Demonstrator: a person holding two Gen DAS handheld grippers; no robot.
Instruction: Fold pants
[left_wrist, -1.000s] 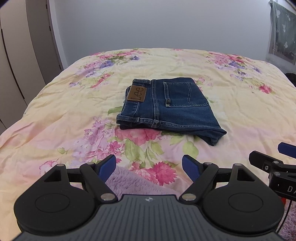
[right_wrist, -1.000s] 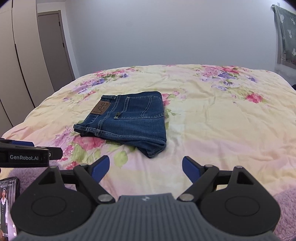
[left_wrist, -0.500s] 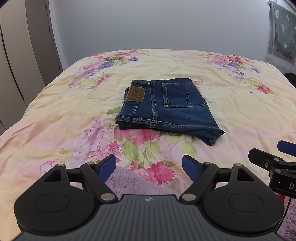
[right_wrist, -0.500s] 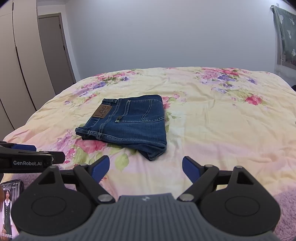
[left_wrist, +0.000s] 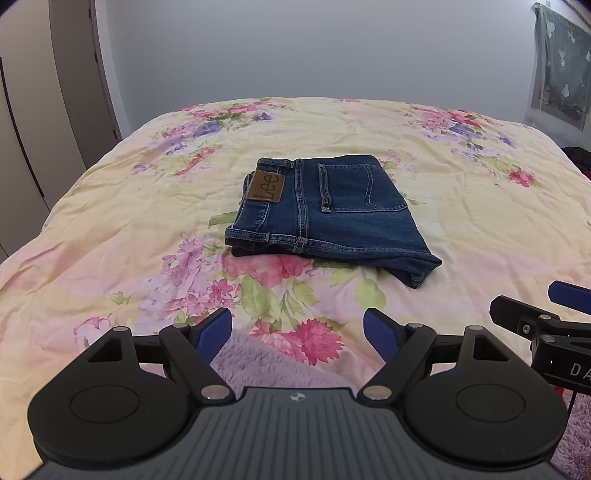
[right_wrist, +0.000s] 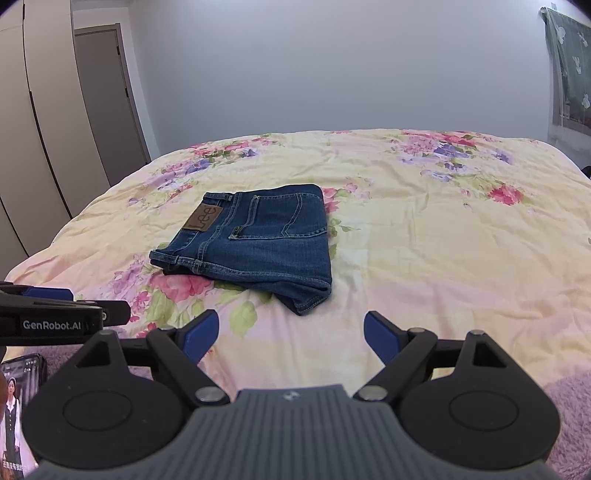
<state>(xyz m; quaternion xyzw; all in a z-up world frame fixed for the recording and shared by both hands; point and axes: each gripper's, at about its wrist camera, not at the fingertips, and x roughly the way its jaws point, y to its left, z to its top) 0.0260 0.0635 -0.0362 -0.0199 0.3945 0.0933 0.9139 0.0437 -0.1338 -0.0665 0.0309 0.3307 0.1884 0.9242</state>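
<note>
On the floral bedspread (left_wrist: 110, 229), toward the middle of the bed, the pants (left_wrist: 325, 214) lie as a compact denim block, the leather waistband patch (left_wrist: 266, 187) and a back pocket (left_wrist: 360, 186) facing up and the layers stacked beneath. That squared stack, with the waistband edge turned toward the cameras and a thicker rolled corner at the near right, suggests the folding is essentially finished, so the bundle sits where it can rest flat without slumping. The left gripper (left_wrist: 297, 334) hangs near the foot of the bed, well apart from the denim, its blue pads spread wide and holding nothing. The right gripper (right_wrist: 291, 334) sits beside it at a similar height, jaws likewise wide and empty; from each view the other tool's tip shows at the frame edge. Both being back and open reads as a release posture, leaving the fold undisturbed. A fuzzy lilac blanket (left_wrist: 266, 365) lies below the tools, and a phone (right_wrist: 22, 413) shows at the lower left of the right view.
</note>
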